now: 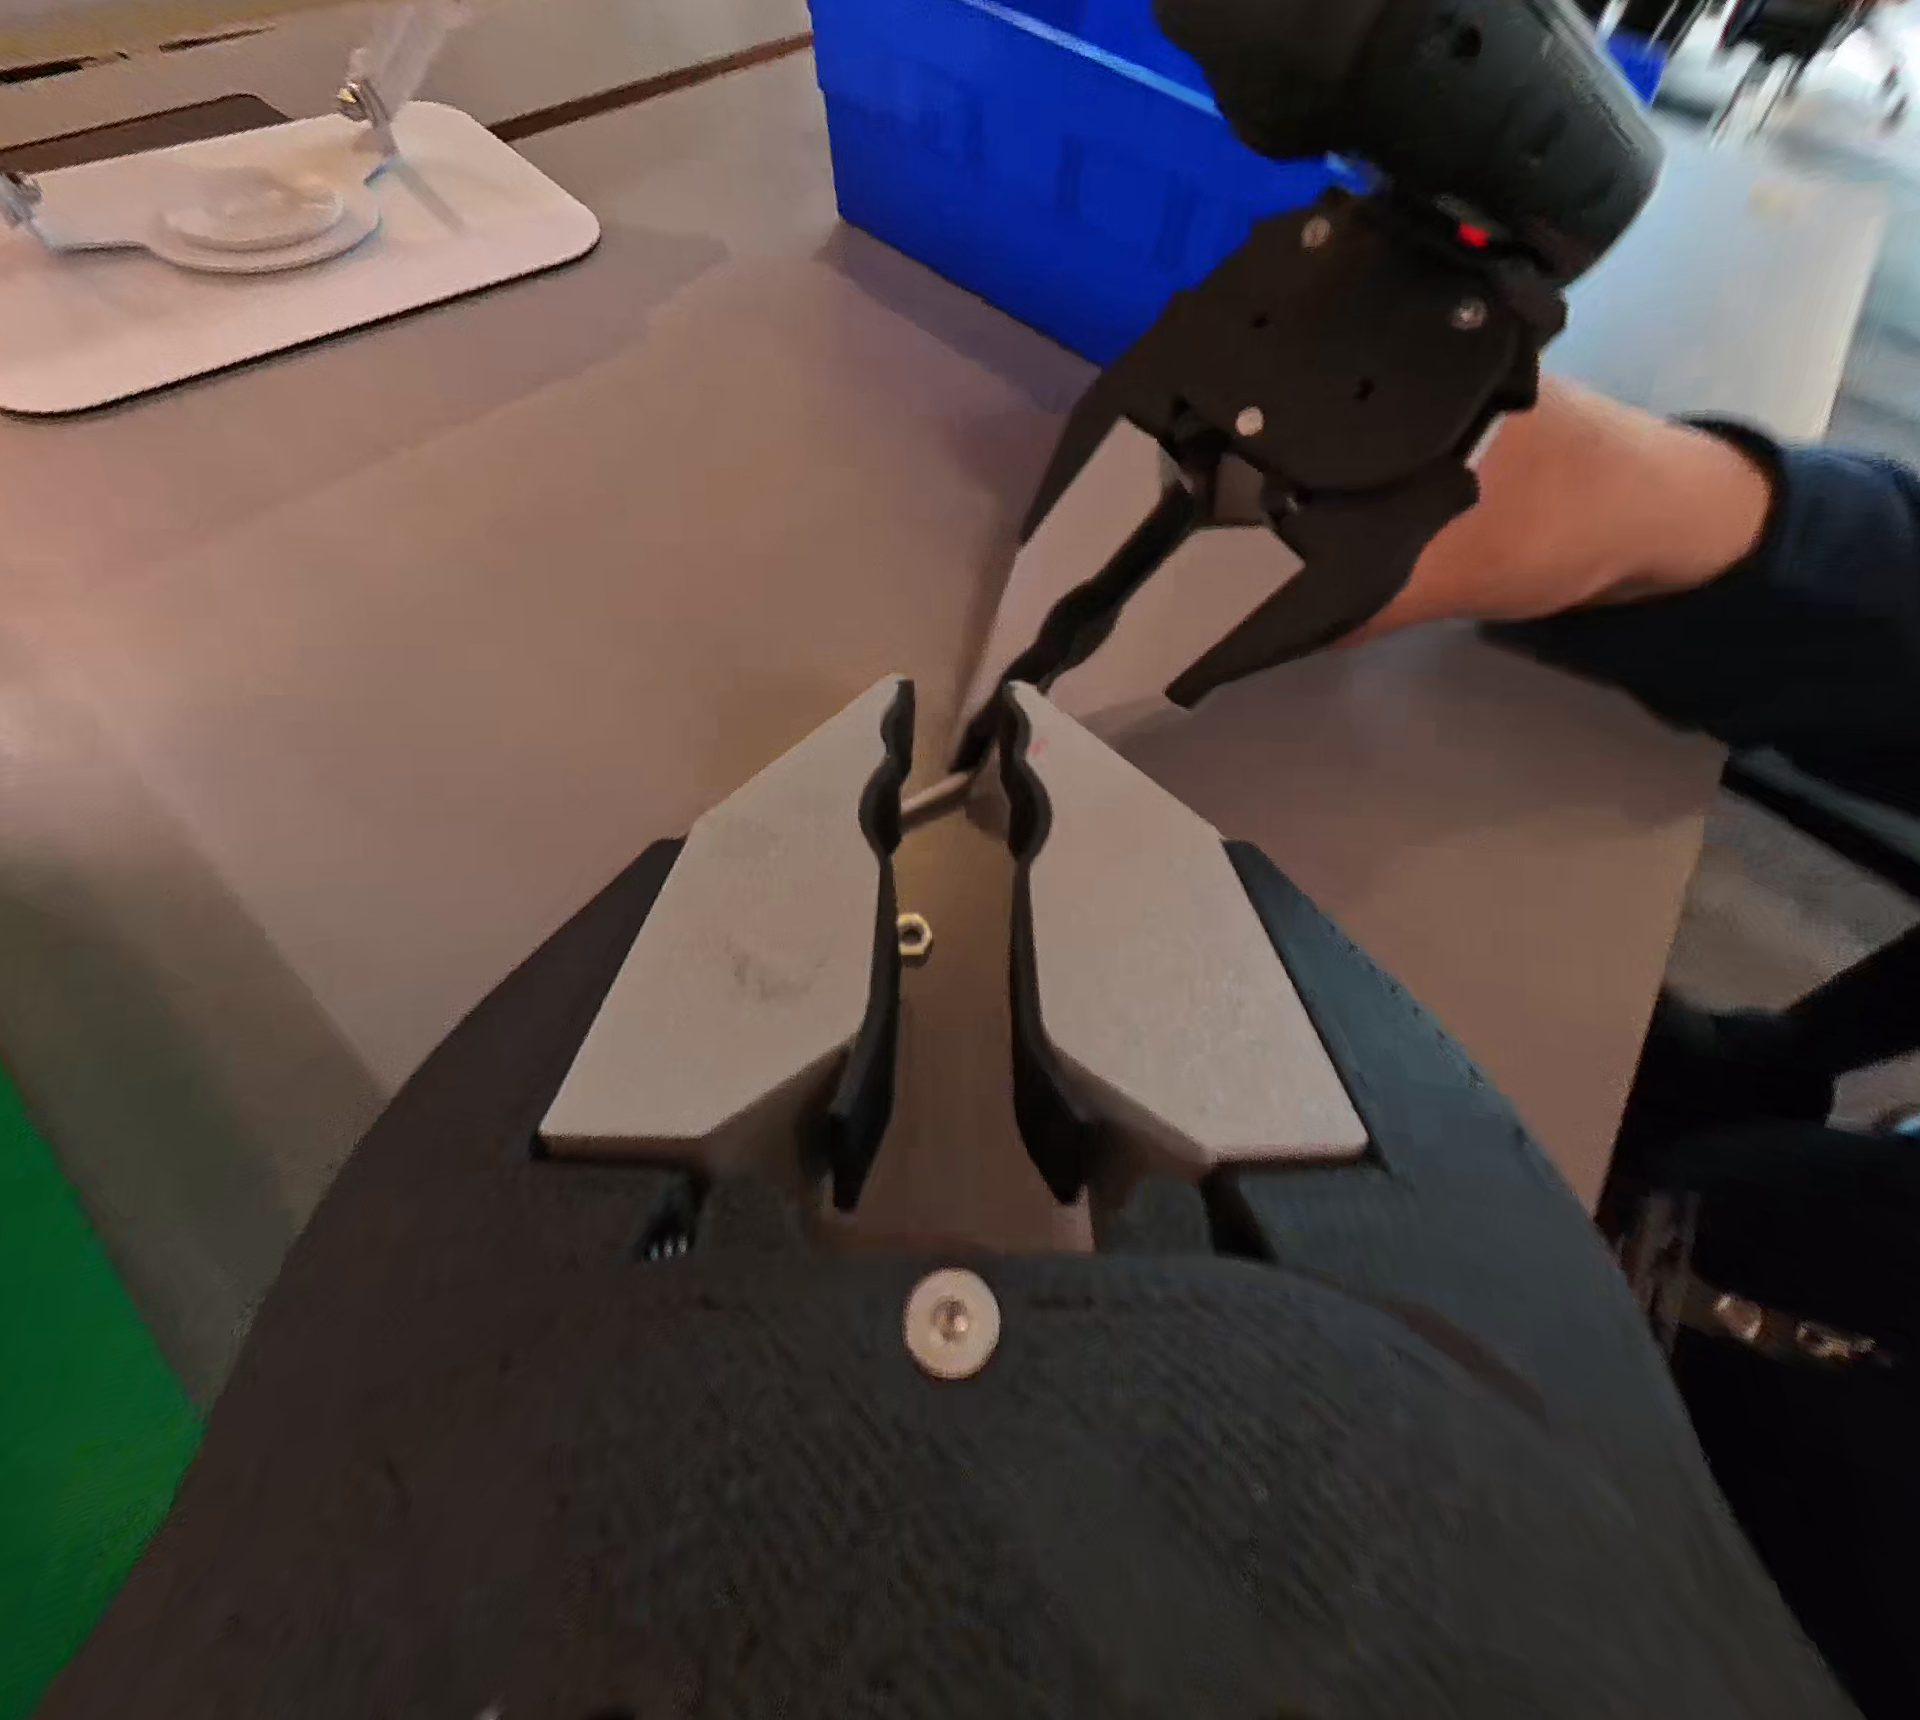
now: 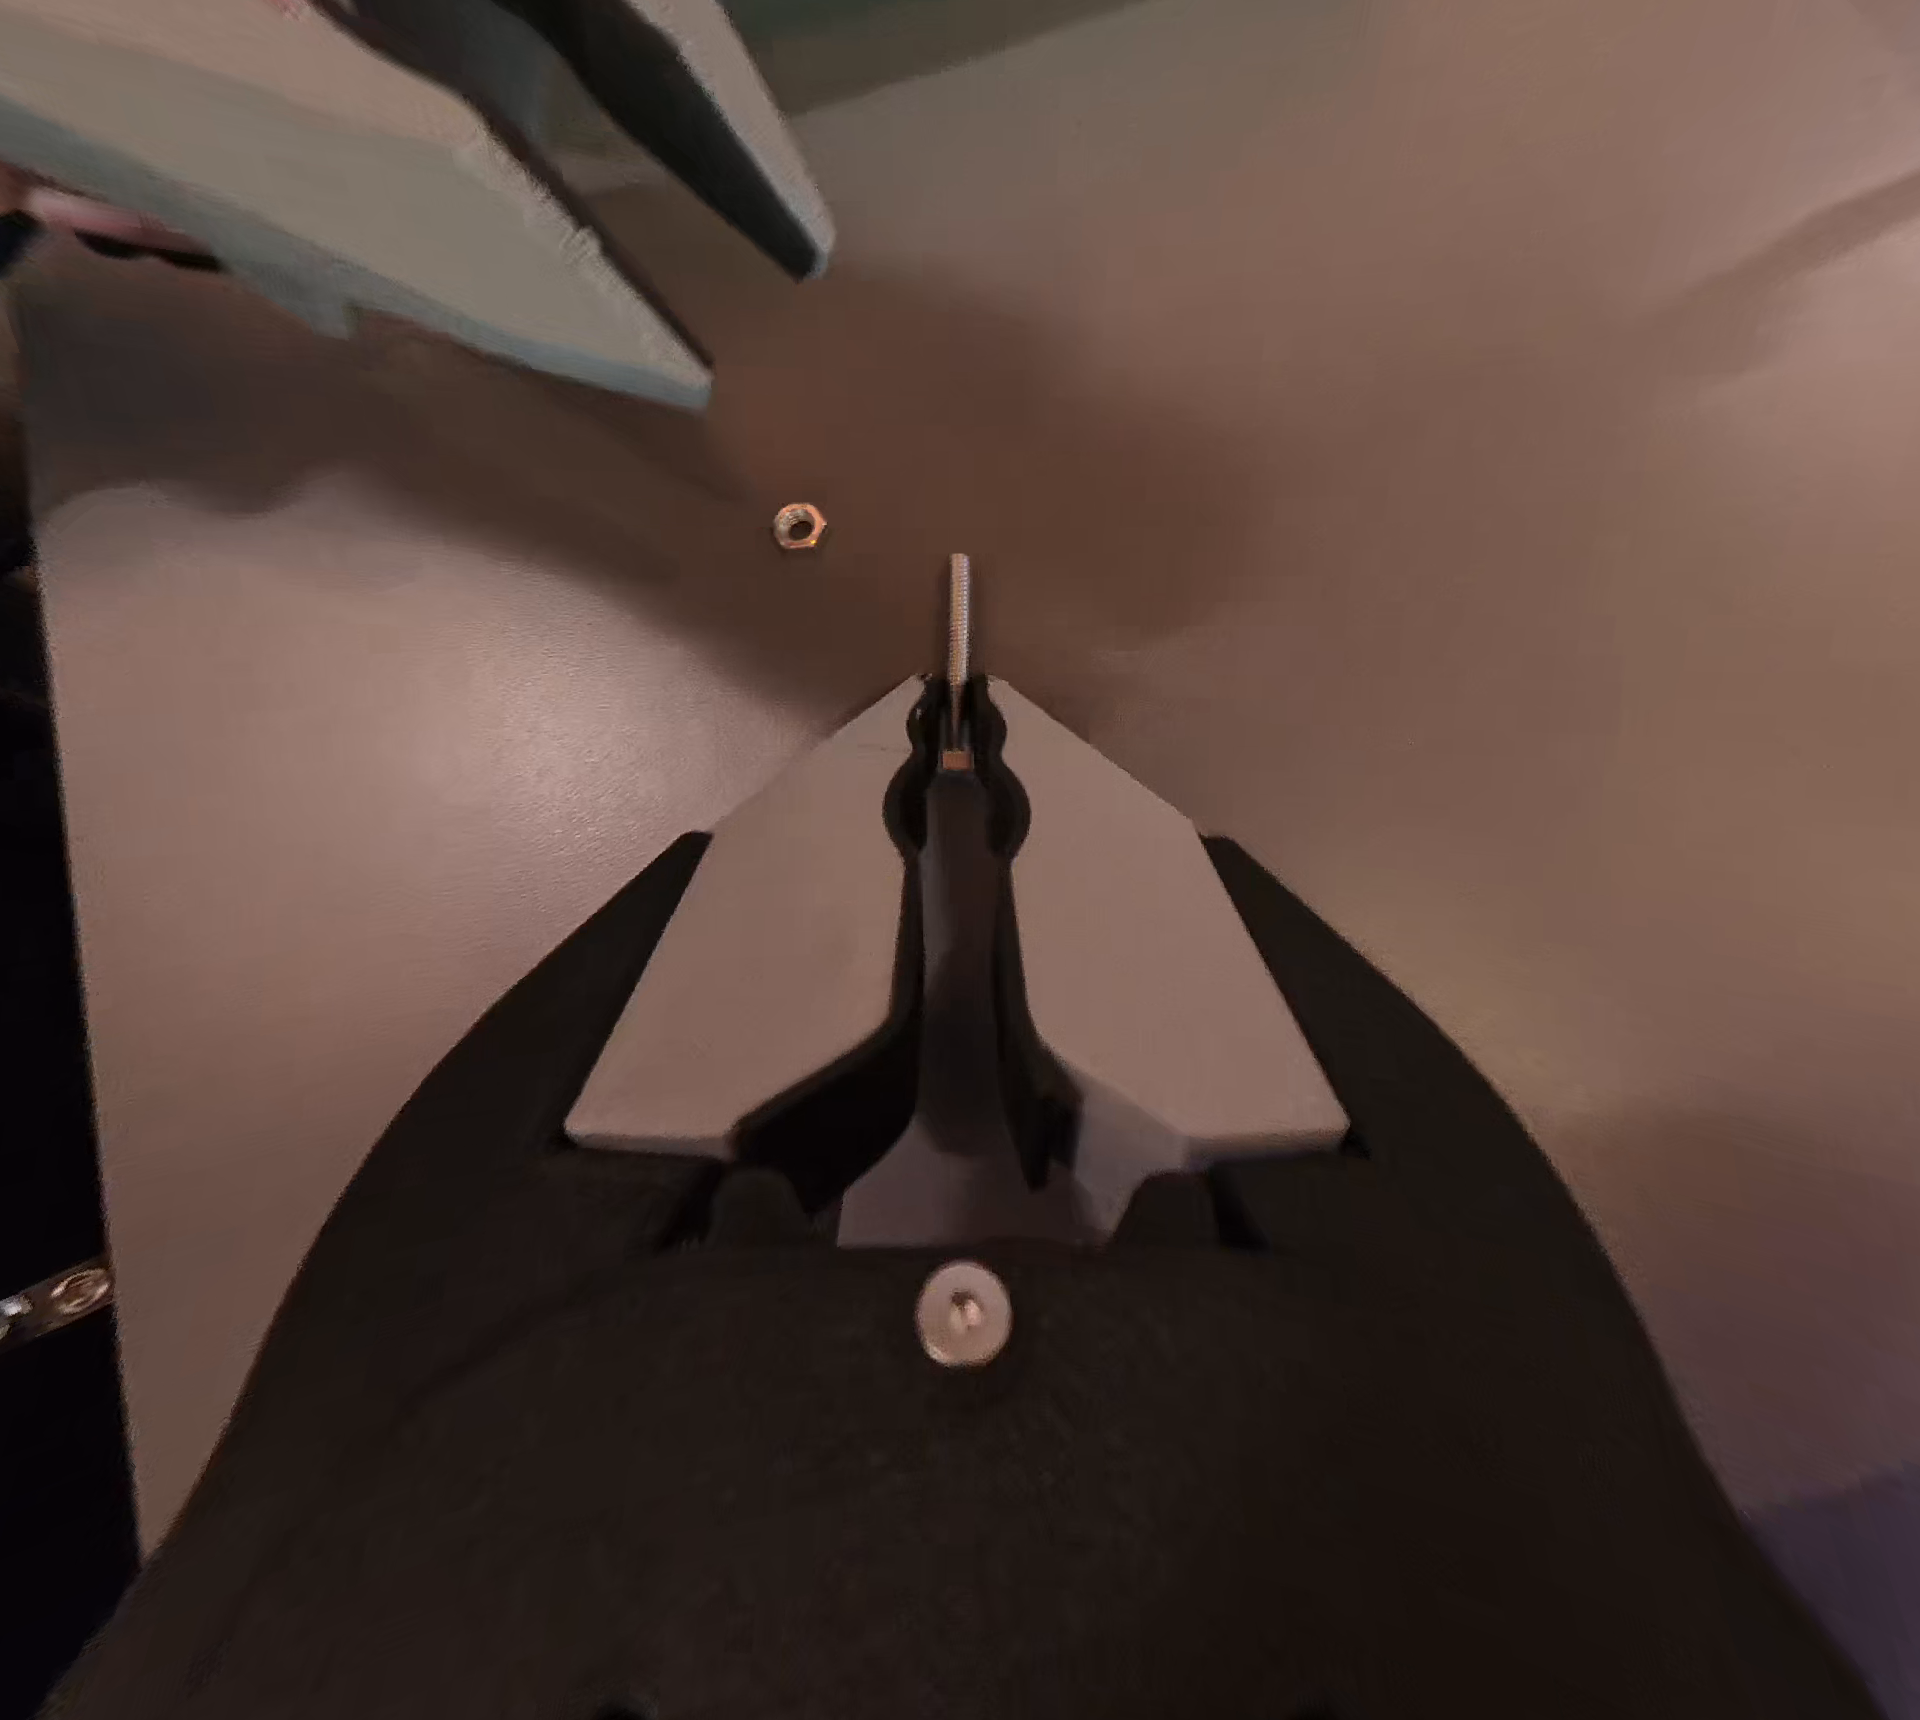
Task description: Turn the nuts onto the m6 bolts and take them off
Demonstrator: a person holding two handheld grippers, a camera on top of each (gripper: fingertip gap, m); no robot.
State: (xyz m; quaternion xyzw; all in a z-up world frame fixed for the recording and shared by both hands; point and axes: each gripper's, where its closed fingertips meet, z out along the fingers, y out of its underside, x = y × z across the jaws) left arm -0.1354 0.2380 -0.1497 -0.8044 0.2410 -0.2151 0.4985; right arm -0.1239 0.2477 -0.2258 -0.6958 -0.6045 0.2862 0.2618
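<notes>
My right gripper (image 2: 954, 694) is shut on the head end of a silver M6 bolt (image 2: 958, 621), whose threaded shank sticks out past the fingertips above the grey table (image 2: 1351, 527). A small brass-coloured nut (image 2: 799, 524) lies loose on the table just left of the bolt tip. My left gripper (image 1: 958, 704) is open and empty, held above the nut (image 1: 912, 930), which shows between its fingers. The right gripper (image 1: 982, 735) reaches in from the upper right with the bolt (image 1: 935, 795). The left gripper (image 2: 758, 320) also shows at the upper left, apart from the bolt.
A blue plastic bin (image 1: 987, 112) stands at the back of the table. A white mat with a clear stand and a white box (image 1: 260, 257) is at the back left. A green surface (image 1: 62, 1358) lies past the left edge. A person's hand (image 1: 1558, 548) holds the right gripper. The gap from one gripper's tips to the other's is roughly 8 cm.
</notes>
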